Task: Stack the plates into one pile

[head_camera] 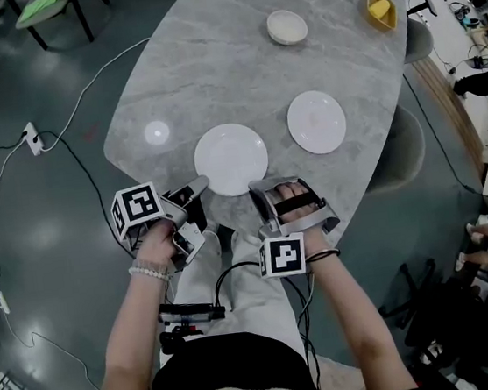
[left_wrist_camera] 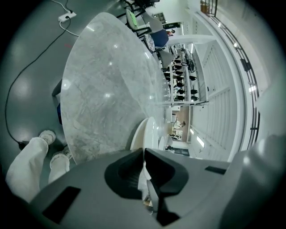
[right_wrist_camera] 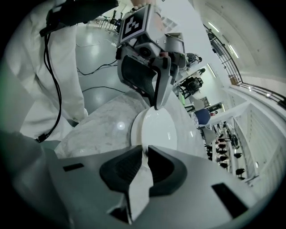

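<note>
- Step in hand, as I judge it: taking the near plate [head_camera: 231, 159] by its rim, to start the pile.
- Left gripper [left_wrist_camera: 144, 152] has its jaws together, clamped on the plate's rim.
- Right gripper [right_wrist_camera: 145, 150] has its jaws a little apart, with the rim at their tips, not pressed.
- The near plate lies flat on the table [head_camera: 209, 53]; the second plate [head_camera: 316, 122] is apart, and the small dish [head_camera: 287, 27] is far.
- The next move probably calls for a level lift, then lowering the plate centred on the second plate.

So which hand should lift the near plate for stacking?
Probably left: the left gripper is shut on the rim of the near plate; fingers of the right gripper stand apart.
</note>
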{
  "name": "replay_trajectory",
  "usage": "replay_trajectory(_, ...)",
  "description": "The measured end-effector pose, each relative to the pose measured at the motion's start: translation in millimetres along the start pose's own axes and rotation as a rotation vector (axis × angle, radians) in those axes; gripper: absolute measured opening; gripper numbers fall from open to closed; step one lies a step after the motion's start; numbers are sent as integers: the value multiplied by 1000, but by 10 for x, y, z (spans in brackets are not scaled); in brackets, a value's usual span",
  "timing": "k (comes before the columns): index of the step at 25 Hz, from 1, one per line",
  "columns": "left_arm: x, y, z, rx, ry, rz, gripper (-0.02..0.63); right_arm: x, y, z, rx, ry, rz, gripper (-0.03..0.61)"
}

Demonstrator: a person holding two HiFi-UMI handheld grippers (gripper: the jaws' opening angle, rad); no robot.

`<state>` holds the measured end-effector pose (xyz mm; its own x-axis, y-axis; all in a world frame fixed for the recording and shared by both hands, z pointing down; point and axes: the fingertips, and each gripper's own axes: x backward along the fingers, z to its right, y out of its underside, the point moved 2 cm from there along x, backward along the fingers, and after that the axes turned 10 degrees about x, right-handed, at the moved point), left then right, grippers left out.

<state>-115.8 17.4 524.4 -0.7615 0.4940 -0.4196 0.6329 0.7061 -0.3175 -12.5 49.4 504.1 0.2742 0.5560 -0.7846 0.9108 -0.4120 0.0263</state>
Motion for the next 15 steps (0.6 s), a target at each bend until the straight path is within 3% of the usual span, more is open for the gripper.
replay_trajectory(10,-46,34,-42,-5,-22,-24,20,-31,-80,-68,-132,-70,73,129)
replay_trajectory(15,-43,36,-36,-7,-20,-23,44,-61,-97,-99,-172,-86,83,141)
